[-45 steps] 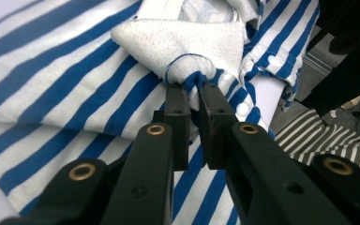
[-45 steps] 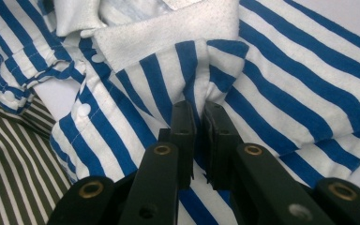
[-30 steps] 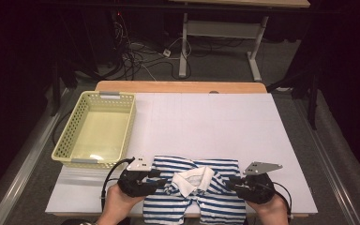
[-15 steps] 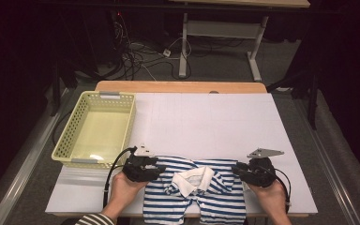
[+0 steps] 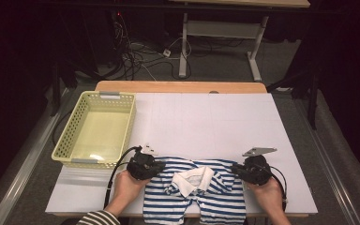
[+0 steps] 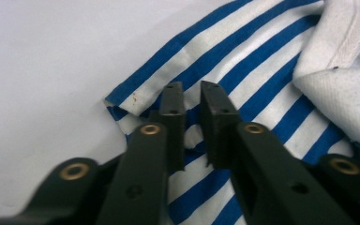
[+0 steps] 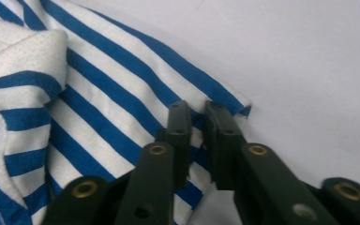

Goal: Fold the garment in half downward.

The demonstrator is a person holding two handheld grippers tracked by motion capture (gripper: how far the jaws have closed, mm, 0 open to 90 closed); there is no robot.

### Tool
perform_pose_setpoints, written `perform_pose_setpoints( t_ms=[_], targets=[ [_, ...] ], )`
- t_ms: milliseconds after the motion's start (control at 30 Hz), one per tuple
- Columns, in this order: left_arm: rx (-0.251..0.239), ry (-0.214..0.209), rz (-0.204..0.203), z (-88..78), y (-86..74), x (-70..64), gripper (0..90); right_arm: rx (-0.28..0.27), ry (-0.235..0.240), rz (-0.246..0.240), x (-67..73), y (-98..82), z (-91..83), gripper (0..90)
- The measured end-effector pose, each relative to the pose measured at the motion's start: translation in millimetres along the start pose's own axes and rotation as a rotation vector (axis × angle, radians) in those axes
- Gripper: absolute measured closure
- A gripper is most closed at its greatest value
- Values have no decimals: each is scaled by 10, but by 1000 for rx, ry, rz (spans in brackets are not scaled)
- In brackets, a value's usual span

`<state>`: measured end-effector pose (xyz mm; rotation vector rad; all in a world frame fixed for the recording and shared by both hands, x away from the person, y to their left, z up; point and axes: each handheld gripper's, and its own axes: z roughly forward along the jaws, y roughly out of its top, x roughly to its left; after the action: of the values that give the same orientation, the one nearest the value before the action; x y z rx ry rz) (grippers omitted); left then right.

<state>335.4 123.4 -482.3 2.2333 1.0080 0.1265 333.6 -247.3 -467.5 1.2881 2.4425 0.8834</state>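
I see my left gripper [image 5: 155, 167] and right gripper [image 5: 236, 169] each pinching a shoulder corner of the striped shirt [image 5: 197, 197], jaws having just closed on the fabric. The shirt lies flat between them on the white table [image 5: 206, 122], the yellow basket [image 5: 96, 129] beyond my left gripper

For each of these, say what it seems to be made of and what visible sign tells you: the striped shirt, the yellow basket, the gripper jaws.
Striped shirt: soft knit cloth, probably cotton; it folds, and the white collar looks finely textured.
Yellow basket: likely moulded plastic; stiff lattice walls with an even, slightly glossy colour.
Jaws of the left gripper: matt black, hard, probably plastic, with brass-coloured rivets.
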Motion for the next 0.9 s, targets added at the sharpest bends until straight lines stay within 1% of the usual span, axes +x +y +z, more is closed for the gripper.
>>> perform_pose_setpoints(
  t_ms=[67,133,167,200,300,400,433,467,500,533,567,600,633,667,700,733,767,800,900],
  targets=[
    [8,-4,-2,-7,0,-2,862,11,-1,-16,16,9,-1,879],
    [14,-4,-1,-35,-2,-8,868,12,-7,-20,23,10,-5,883],
    [5,3,-6,-84,-3,-10,868,12,-18,-22,21,10,-17,884],
    [5,3,-6,-84,-3,-10,868,12,-18,-22,21,10,-17,884],
    [-8,-4,-26,-162,-15,8,867,-6,-20,-6,-20,2,-43,883],
    [-17,-1,-14,-195,-32,2,855,-14,-19,-11,-19,-1,-35,874],
    [-25,7,-15,-196,-32,2,813,-18,-18,-12,-19,-2,-34,855],
    [-41,12,-22,-190,-32,7,813,-18,-18,-12,-19,-2,-34,855],
    [-50,15,-29,-179,-27,17,693,-39,-26,-6,-31,-4,-39,759],
    [-58,19,-37,-163,-21,25,634,-48,-32,2,-40,-3,-42,717],
    [-62,33,-40,-147,-13,31,576,-56,-43,8,-51,-4,-48,673],
    [-68,48,-45,-128,-6,35,545,-65,-51,16,-62,-4,-53,638],
    [-69,58,-51,-109,-2,41,519,-69,-56,27,-73,-5,-56,612],
    [-69,67,-59,-91,2,46,519,-69,-56,27,-73,-5,-56,612],
    [-66,80,-68,-70,7,63,470,-74,-63,39,-100,-6,-50,564],
    [-66,80,-68,-70,7,63,455,-74,-63,39,-100,-6,-50,564],
    [-68,85,-73,-64,9,72,455,-72,-63,48,-114,-6,-39,539],
    [-72,90,-81,-57,12,83,438,-57,-61,67,-147,-3,-1,511],
    [-65,100,-106,-30,18,135,419,-54,-56,74,-166,5,21,503]
  ],
)
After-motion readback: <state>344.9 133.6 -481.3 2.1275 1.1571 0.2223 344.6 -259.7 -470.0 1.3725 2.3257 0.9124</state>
